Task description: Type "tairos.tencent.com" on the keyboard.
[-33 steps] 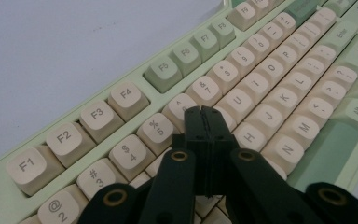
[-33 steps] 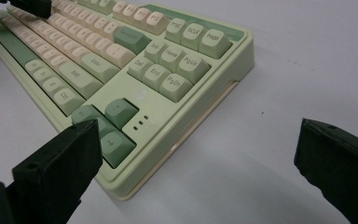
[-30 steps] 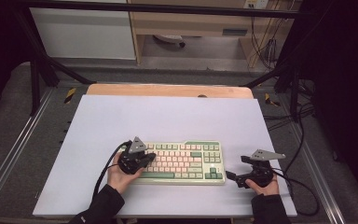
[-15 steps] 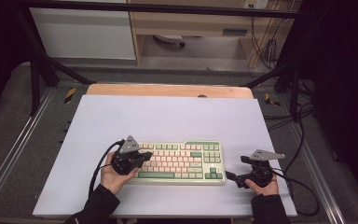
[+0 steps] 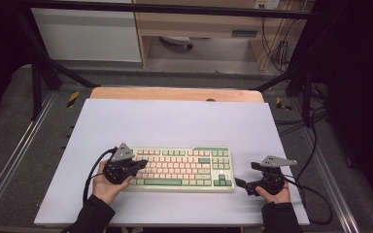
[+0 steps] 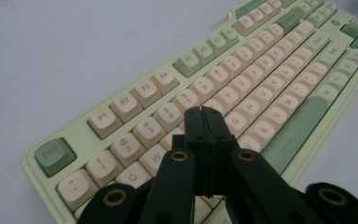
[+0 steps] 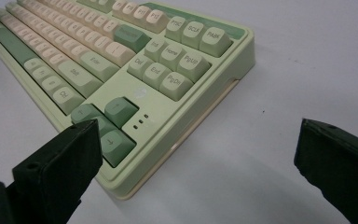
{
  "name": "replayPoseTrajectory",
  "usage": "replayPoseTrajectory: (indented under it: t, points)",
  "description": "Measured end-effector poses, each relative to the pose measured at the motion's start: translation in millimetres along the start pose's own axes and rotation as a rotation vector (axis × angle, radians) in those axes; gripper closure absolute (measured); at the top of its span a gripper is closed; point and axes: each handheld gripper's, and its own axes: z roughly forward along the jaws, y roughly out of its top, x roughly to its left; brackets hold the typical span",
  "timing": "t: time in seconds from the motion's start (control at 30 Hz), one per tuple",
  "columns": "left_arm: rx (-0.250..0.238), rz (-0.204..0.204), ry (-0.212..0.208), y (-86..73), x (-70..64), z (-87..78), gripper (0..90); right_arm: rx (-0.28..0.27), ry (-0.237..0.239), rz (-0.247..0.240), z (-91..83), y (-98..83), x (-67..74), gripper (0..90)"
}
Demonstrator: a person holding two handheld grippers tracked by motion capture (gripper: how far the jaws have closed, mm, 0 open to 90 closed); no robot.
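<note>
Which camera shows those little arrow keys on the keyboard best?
The right gripper view: the green arrow keys sit close up at the keyboard's near corner. The high view shows them as tiny green squares. The left gripper view looks at the keyboard's other end.

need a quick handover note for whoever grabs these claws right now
Left claw: shut, holding nothing, tips over the left letter keys of the keyboard; contact with a key cannot be told.
Right claw: open, empty, beside the keyboard's right end near the arrow keys, not touching.
Keyboard lies flat near the front of the white table.
Done: nothing to tell from the scene.
Left: probably key pressing with the shut left claw.
</note>
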Motion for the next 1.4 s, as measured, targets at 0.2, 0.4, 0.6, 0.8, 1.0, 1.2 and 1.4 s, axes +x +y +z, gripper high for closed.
replayPoseTrajectory:
  t: [0.2, 0.4, 0.6, 0.8, 1.0, 1.2, 1.4]
  points:
    - [0.004, -0.012, 0.011, -10.6, 6.0, -7.7, 90.0, 0.004, 0.002, 0.002, 0.5, -0.1, 0.4, 1.4]
    - [0.019, -0.032, 0.010, -22.0, 10.6, -7.5, 90.0, 0.003, 0.001, 0.000, 0.1, 0.0, 0.2, 1.4]
    - [0.027, -0.036, 0.014, -26.3, 11.8, -3.1, 90.0, 0.009, 0.004, -0.002, 1.1, -0.2, 0.3, 1.5]
    - [0.026, -0.032, 0.020, -26.1, 11.5, 1.1, 90.0, 0.005, 0.004, 0.002, 0.7, 0.0, 0.4, 1.5]
    - [0.027, -0.031, 0.019, -27.2, 11.1, 3.2, 90.0, 0.005, 0.005, -0.001, 0.6, 0.1, 0.3, 1.6]
    - [0.034, -0.033, 0.021, -29.3, 12.2, 4.7, 90.0, -0.002, 0.005, -0.002, 0.2, 0.6, 0.6, 1.8]
    - [0.011, -0.029, 0.019, -26.5, 10.7, -2.1, 90.0, -0.008, 0.010, -0.002, -0.7, 3.2, 2.8, 2.0]
